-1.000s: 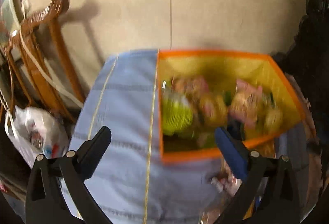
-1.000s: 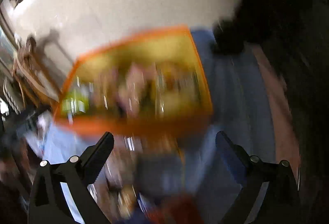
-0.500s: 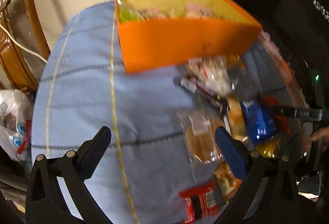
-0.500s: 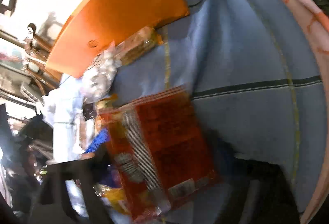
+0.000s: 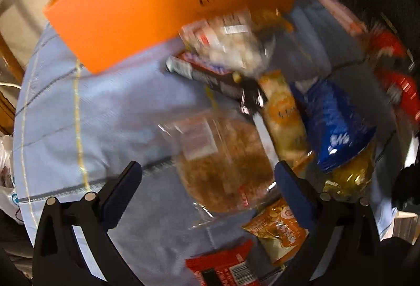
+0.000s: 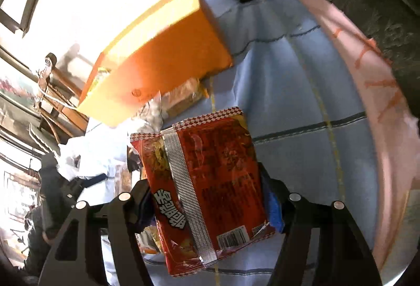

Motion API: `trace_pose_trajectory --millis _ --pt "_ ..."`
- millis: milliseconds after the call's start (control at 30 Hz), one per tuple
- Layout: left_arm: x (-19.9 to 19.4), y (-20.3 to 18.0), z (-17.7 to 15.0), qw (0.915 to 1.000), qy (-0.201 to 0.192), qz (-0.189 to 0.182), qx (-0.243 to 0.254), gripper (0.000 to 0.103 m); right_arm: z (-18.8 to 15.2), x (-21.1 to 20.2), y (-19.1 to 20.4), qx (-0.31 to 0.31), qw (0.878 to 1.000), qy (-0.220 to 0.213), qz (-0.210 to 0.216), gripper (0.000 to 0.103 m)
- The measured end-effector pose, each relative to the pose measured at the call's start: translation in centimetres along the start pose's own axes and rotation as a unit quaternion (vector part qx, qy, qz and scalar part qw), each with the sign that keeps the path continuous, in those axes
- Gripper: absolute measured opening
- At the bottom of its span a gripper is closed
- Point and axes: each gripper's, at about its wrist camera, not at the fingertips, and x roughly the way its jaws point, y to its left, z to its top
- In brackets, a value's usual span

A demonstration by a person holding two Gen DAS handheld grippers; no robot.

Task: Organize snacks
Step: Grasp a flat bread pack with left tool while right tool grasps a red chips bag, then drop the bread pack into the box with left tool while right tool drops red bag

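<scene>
Fingers (image 6: 258, 191) of the right gripper have just closed on the red crinkly noodle packet (image 6: 210, 181); left fingers (image 5: 132, 178) spread apart over the clear-wrapped brown bread (image 5: 223, 168), lower centre; orange box (image 6: 162, 60) waits upper left.

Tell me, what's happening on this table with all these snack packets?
A person is sorting snacks with a gripper in each hand. The right gripper has just been closing around a red noodle packet. The left gripper, open, hovers over a clear-wrapped pastry. An orange box stands behind the packets on the blue cloth.
</scene>
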Motion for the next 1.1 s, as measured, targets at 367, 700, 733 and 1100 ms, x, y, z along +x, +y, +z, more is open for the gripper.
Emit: trace_pose_trajectory --millis 367,700,733,1100 --pt "2.3 -1.7 -0.6 0.9987 0.015 0.034 -0.035 0.099 0.2 0.6 -0.2 0.011 1.000 -0.005 0.011 0.068" --pt "0.4 0.0 -1.4 0.9974 0.017 0.030 -0.063 0.076 0.7 0.4 1.5 0.003 1.000 -0.022 0.007 0.068" --pt "-0.4 0.4 -1.6 0.9971 0.014 0.023 -0.071 0.076 0.8 0.2 1.6 0.005 1.000 -0.023 0.009 0.068" --pt "-8.5 4.6 -0.7 0.9918 -0.044 0.062 -0.103 0.076 3.2 -1.1 6.5 -0.067 0.996 -0.047 0.047 0.068"
